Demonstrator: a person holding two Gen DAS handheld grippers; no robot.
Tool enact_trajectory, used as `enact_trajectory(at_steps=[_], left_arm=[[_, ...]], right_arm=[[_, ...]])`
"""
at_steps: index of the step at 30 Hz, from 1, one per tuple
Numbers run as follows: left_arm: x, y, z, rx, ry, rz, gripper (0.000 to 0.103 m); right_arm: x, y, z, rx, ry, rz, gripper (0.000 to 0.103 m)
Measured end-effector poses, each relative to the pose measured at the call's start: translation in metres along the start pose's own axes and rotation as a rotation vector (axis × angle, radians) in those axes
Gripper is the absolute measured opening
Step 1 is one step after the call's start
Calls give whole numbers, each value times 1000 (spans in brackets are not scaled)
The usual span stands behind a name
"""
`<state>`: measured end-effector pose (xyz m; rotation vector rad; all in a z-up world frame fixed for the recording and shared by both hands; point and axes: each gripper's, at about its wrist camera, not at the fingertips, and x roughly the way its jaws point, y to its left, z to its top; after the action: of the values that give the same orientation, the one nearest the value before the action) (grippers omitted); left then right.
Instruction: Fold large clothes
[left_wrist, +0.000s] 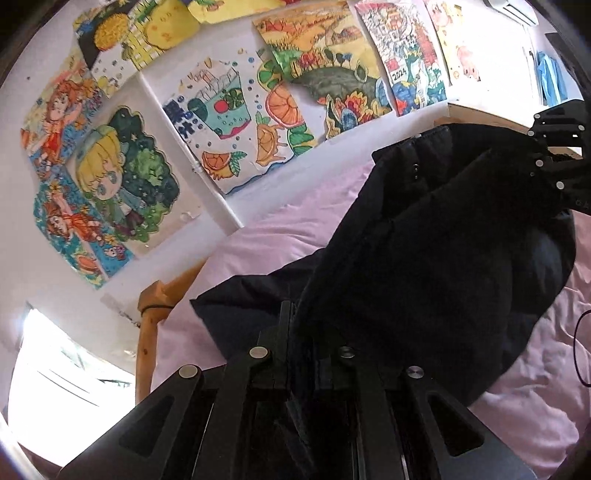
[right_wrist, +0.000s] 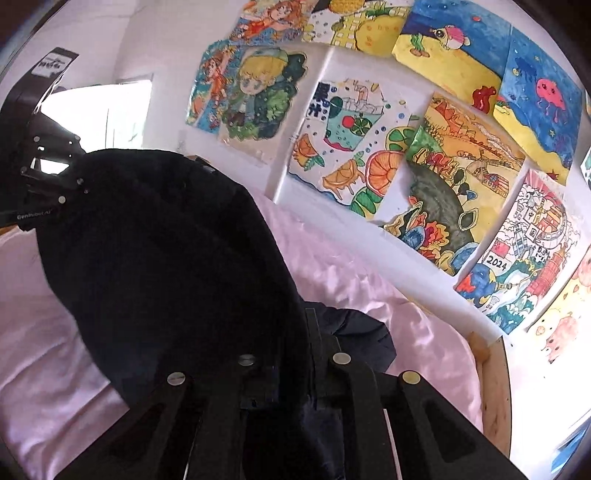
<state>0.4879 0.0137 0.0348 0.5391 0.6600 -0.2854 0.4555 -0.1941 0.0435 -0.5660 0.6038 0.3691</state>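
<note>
Left gripper (left_wrist: 295, 325): black two-finger tool, jaws nearly closed, clenched on a fold of the black padded jacket (left_wrist: 443, 240); fabric rises from between the fingers and drapes up and to the right.
Right gripper (right_wrist: 306, 332): same black build, jaws pinched nearly closed on another edge of the same jacket (right_wrist: 159, 258); cloth bulges up and to the left from the fingers.
Each seen from the other: the right gripper shows at the right edge of the left wrist view (left_wrist: 554, 158), the left gripper at the left edge of the right wrist view (right_wrist: 48, 173); both sit against the jacket's top edge.
Jacket position: lifted between the two tools, its lower part lying on the pale pink satin bedcover (left_wrist: 258, 240); small snap fasteners show near its upper edge.
Surroundings: wooden bed frame (left_wrist: 147, 332) beside the white wall; colourful children's drawings (left_wrist: 229, 122) stuck on that wall.
Hard to make out: fingertips buried in black cloth, so exact contact points are lost; black on black hides the jacket's shape, sleeves and collar.
Cut off: gripper bodies at the frame bottoms; bright window glare (left_wrist: 55, 369) washed out.
</note>
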Motion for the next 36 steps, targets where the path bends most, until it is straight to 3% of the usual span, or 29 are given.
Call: enact_trajectory(at_steps=[5, 11, 14, 16, 19, 22, 26, 29, 35, 36], left_arm=[[40, 16, 4, -33, 22, -52, 12], [61, 37, 2, -114, 18, -115, 23], [62, 49, 0, -136, 5, -126, 40], [59, 59, -3, -136, -10, -113, 58], [52, 71, -9, -140, -17, -151, 61], [46, 84, -16, -170, -27, -161, 62], [48, 112, -29, -298, -12, -183, 62], [51, 130, -38, -397, -3, -236, 62], [55, 146, -45, -512, 2, -255, 61], [55, 146, -45, -514, 1, -250, 55]], right_arm=[[39, -14, -2, 42, 26, -5, 11], [70, -25, -5, 92, 44, 4, 16], [82, -26, -9, 101, 50, 6, 16], [89, -27, -11, 108, 53, 6, 18], [95, -30, -13, 131, 45, -4, 27], [99, -32, -15, 149, 45, -9, 29], [104, -33, -20, 157, 54, -44, 36], [104, -39, -23, 176, 46, -48, 46], [91, -53, -32, 193, -13, -48, 72], [89, -58, -34, 202, -22, -43, 77]])
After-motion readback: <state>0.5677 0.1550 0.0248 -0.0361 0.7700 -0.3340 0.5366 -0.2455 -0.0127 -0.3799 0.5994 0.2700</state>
